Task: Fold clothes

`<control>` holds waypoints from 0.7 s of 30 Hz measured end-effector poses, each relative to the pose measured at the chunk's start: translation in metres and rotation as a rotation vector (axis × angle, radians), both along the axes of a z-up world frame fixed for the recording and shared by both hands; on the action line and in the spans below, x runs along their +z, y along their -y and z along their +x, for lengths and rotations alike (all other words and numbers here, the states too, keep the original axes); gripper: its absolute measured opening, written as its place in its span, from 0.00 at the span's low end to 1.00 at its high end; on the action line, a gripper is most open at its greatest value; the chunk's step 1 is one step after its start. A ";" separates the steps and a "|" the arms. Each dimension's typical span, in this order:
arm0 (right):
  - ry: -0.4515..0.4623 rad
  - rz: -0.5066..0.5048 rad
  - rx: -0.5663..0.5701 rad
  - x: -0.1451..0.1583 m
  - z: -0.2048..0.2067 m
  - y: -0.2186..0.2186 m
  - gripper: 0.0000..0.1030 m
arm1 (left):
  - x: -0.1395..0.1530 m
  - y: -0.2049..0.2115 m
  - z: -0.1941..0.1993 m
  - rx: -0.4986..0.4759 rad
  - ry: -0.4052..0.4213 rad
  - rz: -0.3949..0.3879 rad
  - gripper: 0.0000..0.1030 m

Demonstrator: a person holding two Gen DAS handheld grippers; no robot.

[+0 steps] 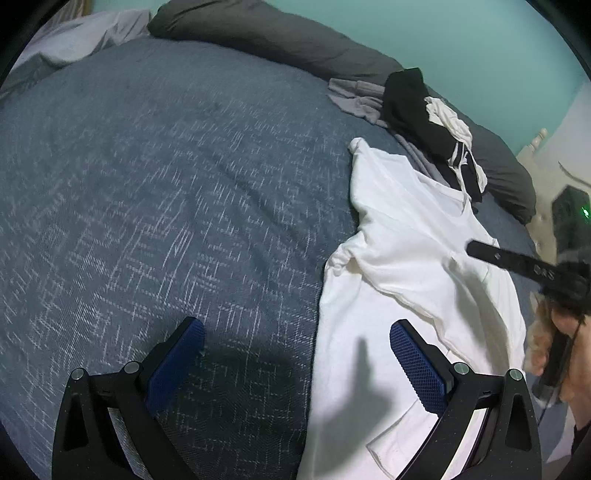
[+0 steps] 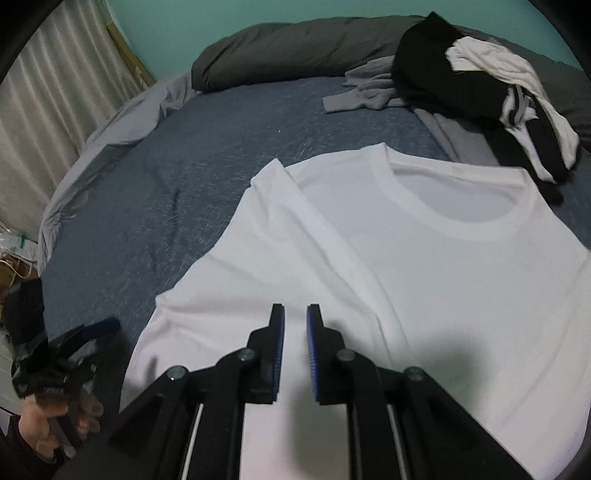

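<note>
Bedding filled both views: a blue woven bedspread (image 1: 166,177) stretched across the frame, with a dark grey pillow (image 1: 266,33) along its upper edge against a teal wall (image 1: 461,40). In the left wrist view a white T-shirt (image 1: 399,236) lay on the right half of the picture, its collar toward the upper right and its hem running off the bottom edge; one sleeve was folded over the body near the centre right. The left gripper (image 1: 295,365) sat at the bottom of that view with its blue pads set wide apart and nothing between them, the left finger over bare bedspread and the right finger over the shirt's lower part. At the right edge of the same view the right gripper (image 1: 480,251) reached in over the shirt, held by a hand (image 1: 554,343). In the right wrist view that gripper's fingers stood at the bottom centre, parted by only a narrow gap with no cloth caught between them, poised above the shirt below its folded sleeve; the round neckline showed at the centre right. A heap of black and white clothes (image 2: 480,81) rested on the upper right of that view, partly on a grey garment (image 2: 373,92), just beyond the shirt's collar. A pale curtain (image 2: 48,85) hung at the upper left.
</note>
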State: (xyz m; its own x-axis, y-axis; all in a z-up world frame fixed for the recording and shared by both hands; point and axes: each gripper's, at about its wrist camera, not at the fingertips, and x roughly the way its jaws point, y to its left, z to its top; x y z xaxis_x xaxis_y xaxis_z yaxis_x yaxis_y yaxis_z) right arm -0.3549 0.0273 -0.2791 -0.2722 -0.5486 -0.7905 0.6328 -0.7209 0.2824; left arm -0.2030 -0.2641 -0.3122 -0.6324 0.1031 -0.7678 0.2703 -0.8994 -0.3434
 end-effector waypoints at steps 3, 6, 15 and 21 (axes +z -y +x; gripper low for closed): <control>0.009 -0.021 -0.051 0.000 -0.005 -0.031 0.14 | 0.003 -0.004 -0.001 -0.015 -0.012 -0.009 1.00; 0.031 -0.039 -0.111 -0.001 -0.018 -0.058 0.20 | 0.004 -0.007 -0.002 -0.023 -0.023 0.005 0.99; 0.057 -0.036 -0.105 -0.005 -0.032 -0.058 0.30 | 0.003 -0.005 -0.006 -0.019 -0.038 0.031 0.99; 0.066 -0.037 -0.135 -0.010 -0.022 -0.082 0.30 | 0.006 -0.009 -0.006 -0.054 -0.073 0.059 0.95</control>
State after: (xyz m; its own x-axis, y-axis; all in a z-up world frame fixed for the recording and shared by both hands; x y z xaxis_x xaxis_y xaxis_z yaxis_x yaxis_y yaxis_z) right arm -0.3768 0.1097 -0.2889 -0.2934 -0.5401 -0.7888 0.5103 -0.7862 0.3486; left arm -0.2085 -0.2552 -0.3066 -0.6788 0.1821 -0.7114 0.1941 -0.8898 -0.4129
